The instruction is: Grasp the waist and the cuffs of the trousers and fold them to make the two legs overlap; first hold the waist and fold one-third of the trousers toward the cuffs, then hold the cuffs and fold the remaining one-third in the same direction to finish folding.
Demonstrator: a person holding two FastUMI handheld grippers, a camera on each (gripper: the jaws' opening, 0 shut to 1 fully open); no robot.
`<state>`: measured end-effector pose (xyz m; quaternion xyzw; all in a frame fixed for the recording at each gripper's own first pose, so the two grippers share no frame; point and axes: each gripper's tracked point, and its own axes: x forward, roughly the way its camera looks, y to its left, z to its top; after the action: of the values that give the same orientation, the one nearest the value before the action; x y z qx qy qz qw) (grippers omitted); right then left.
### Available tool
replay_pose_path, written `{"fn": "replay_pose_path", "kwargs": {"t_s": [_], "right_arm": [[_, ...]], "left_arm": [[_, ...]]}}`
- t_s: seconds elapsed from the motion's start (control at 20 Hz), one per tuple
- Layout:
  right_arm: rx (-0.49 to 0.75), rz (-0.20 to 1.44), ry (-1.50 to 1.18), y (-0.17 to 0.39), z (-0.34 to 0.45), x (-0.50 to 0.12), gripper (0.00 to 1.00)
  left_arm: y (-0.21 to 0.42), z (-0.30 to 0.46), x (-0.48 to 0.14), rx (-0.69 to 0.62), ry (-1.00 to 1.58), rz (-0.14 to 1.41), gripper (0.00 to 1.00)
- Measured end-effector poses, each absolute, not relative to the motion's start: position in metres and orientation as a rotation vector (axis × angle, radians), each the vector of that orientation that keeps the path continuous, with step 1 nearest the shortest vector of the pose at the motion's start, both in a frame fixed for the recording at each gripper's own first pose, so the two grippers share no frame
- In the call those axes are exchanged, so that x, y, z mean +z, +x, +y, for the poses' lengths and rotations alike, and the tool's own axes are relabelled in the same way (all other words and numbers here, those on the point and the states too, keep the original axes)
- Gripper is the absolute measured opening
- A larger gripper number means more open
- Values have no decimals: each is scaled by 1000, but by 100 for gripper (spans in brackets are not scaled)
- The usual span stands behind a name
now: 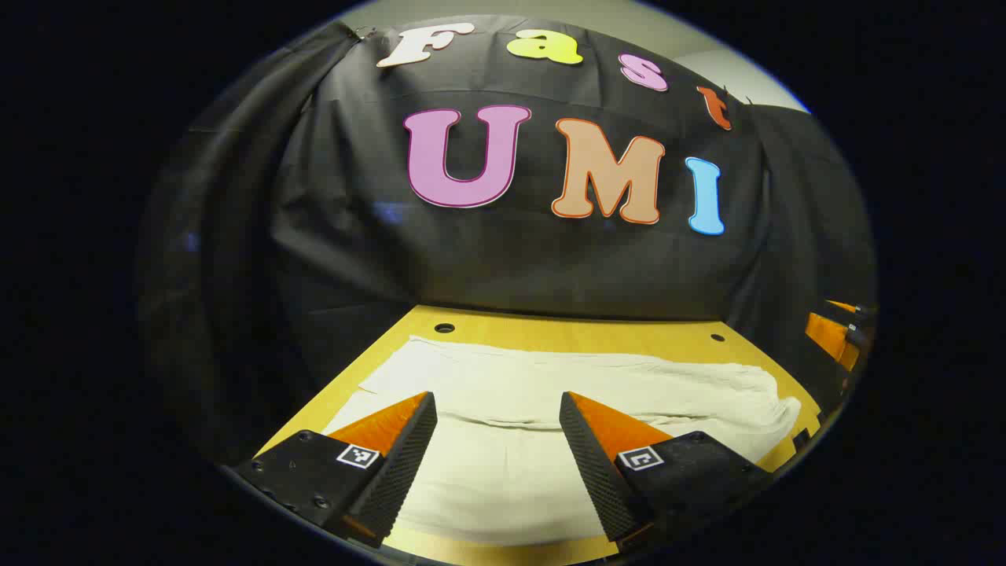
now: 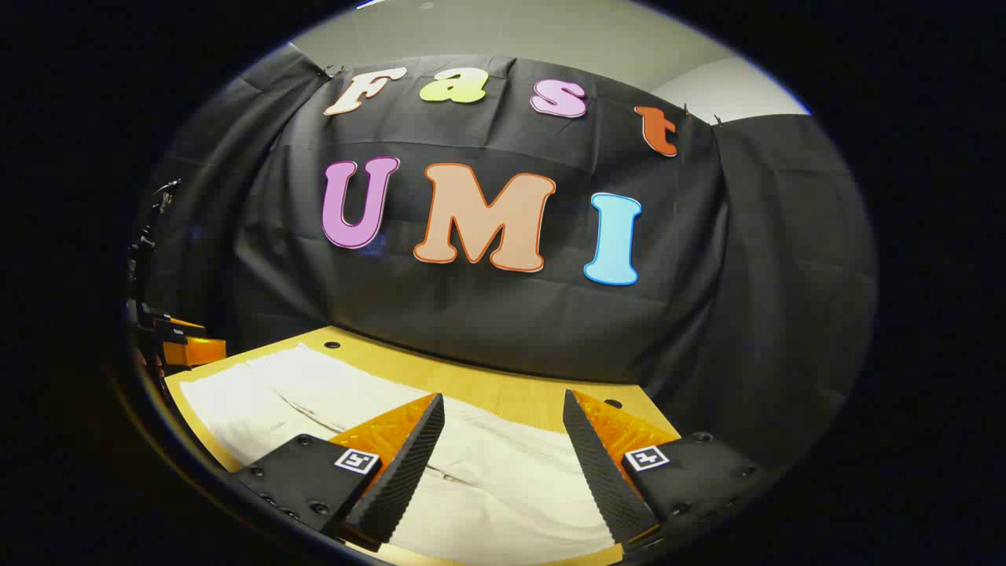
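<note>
Nearest to us in the left gripper view, we are holding the left gripper (image 1: 498,409) with its fingers spread wide, pinching nothing, above the near part of the trousers (image 1: 550,393). The pale trousers are lying flat and lengthwise across the wooden table (image 1: 581,334), with a soft crease running along them. Farther off at the right edge, the other gripper is peeking in. In the right gripper view we are keeping the right gripper (image 2: 503,413) spread apart as well, gripping nothing, hovering over the trousers (image 2: 275,393), which are stretching away to the left on the table (image 2: 487,385). Beyond the table the black cloth wall (image 2: 503,314) is hanging. No container is lying on the table.
</note>
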<state>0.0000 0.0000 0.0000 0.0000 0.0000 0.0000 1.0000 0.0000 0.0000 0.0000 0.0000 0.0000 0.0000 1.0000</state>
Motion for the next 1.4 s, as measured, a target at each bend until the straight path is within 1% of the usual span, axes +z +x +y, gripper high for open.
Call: {"fn": "replay_pose_path", "kwargs": {"t_s": [0.2,0.65,0.95,1.25,1.3,1.4], "right_arm": [[-10,27,18,-7,-7,-9,99],[-40,73,40,-19,-16,-23,98],[-33,105,50,-21,-17,-33,98],[10,192,81,-25,-14,-62,98],[11,206,86,-28,-15,-66,99],[8,233,83,-33,-18,-77,98]], "left_arm": [[-4,-4,-3,-27,-14,7,94],[-2,-2,-8,-53,-28,23,94],[-3,2,-16,-72,-11,51,94],[-4,15,-52,-183,79,169,94],[-4,18,-62,-209,116,198,94],[-9,18,-82,-291,215,276,94]]}}
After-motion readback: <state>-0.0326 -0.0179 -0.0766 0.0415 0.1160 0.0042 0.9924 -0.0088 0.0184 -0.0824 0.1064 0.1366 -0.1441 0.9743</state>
